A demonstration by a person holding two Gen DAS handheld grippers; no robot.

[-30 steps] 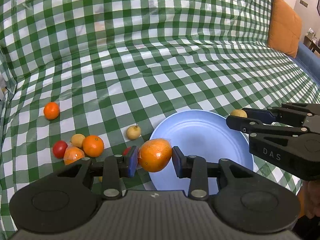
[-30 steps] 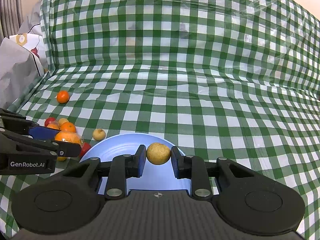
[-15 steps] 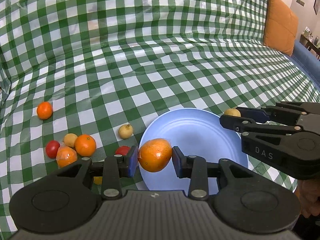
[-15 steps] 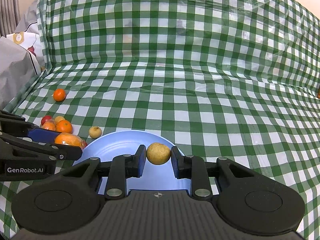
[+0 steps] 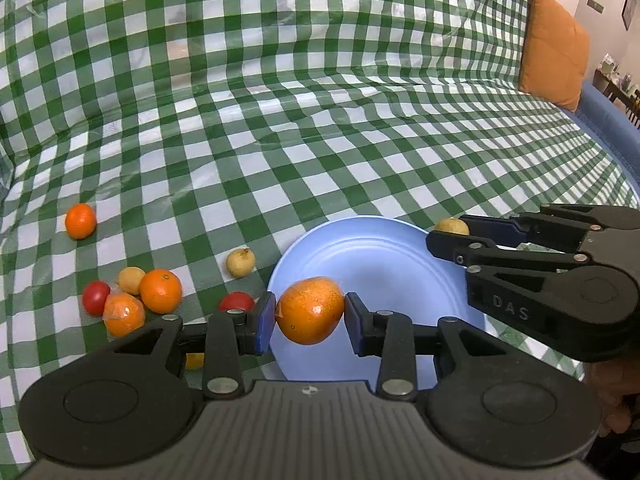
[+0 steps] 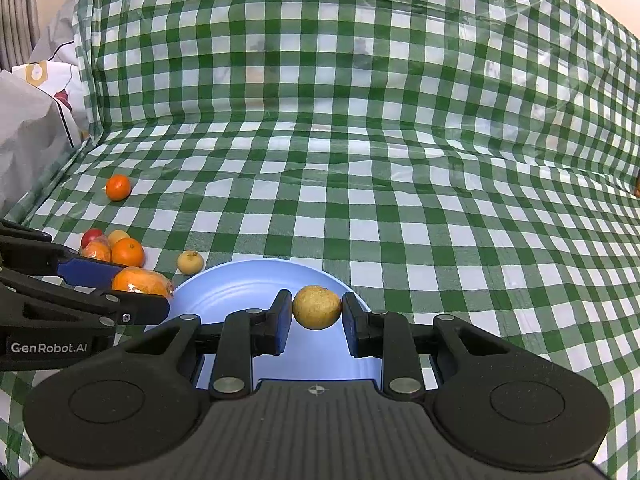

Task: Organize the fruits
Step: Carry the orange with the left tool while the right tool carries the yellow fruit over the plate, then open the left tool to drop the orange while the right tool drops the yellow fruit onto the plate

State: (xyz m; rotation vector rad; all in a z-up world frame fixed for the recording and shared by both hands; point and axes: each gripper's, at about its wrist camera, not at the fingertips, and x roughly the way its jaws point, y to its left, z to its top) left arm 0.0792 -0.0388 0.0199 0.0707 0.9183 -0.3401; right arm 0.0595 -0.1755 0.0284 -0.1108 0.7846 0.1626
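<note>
Your left gripper (image 5: 310, 312) is clamped on a wrapped orange (image 5: 310, 310), with both pads pressed against its sides. In the left wrist view this fruit hangs at the 6 o'clock position, over the left rim of the blue plate (image 5: 380, 264).

Reading that view from left to right:
- A lone tangerine (image 5: 80, 221) lies on the checked cloth (image 5: 320, 120) at 9 o'clock, well apart from the rest.
- A cluster sits at 8 o'clock: a red tomato (image 5: 96, 297), a second wrapped orange (image 5: 124, 314), a pale yellow fruit (image 5: 131, 280) and a bare orange (image 5: 161, 290), all close together.
- A small yellow piece (image 5: 195, 361) shows partly under your left gripper's linkage; what it is cannot be told.
- A second red tomato (image 5: 237, 302) sits just behind the left pad.
- A pale round fruit (image 5: 240, 263) lies just beside the plate's left rim.
- An orange cushion (image 5: 554, 66) stands at 2 o'clock, at the far right end of the cloth.

Your right gripper (image 6: 317, 312) is closed on a yellow-brown round fruit (image 6: 317, 306), held between both pads above the plate's far right rim. In the right wrist view, your left gripper enters from 9 o'clock with its wrapped orange at the plate's left edge, and grey fabric (image 6: 28, 136) sits at 10 o'clock.
</note>
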